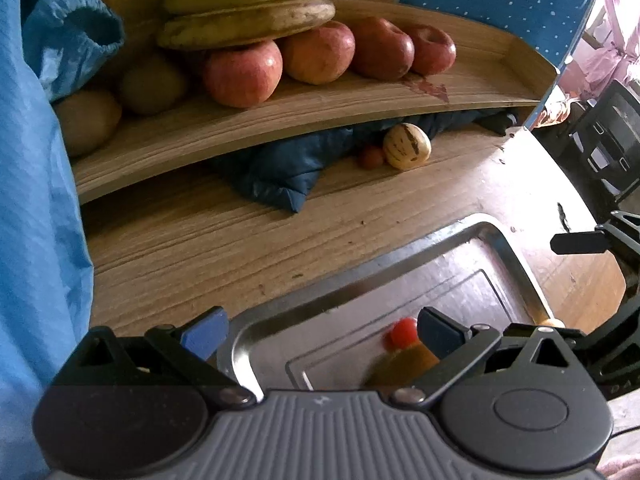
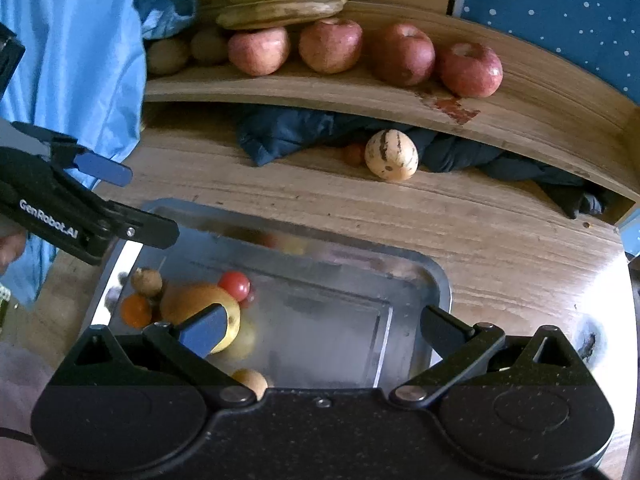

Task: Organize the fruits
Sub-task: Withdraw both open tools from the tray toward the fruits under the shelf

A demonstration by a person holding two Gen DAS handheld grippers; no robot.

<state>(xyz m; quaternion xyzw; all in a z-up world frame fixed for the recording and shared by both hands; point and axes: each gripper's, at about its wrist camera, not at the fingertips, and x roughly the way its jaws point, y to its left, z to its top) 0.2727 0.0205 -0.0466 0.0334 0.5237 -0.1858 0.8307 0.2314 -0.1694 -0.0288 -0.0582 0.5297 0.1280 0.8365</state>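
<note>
A metal tray (image 2: 436, 280) lies on the wooden table; it also shows in the left wrist view (image 1: 508, 248). In it lie a cherry tomato (image 2: 235, 285), a yellow-orange fruit (image 2: 196, 304), a small orange fruit (image 2: 136, 311) and a small brown fruit (image 2: 146, 281). My right gripper (image 2: 320, 330) is open and empty above the tray. My left gripper (image 1: 320, 330) is open over the tray's left end, with the tomato (image 1: 402, 331) and a brown fruit (image 1: 404, 364) by its right finger. A striped pale melon (image 2: 391, 155) and a small tomato (image 2: 353, 154) lie under the shelf.
A curved wooden shelf (image 2: 360, 92) at the back holds several red apples (image 2: 400, 54), kiwis (image 2: 208, 46) and bananas (image 2: 288, 4). A dark blue cloth (image 2: 288, 132) lies under it. A light blue garment (image 2: 80, 60) hangs at the left.
</note>
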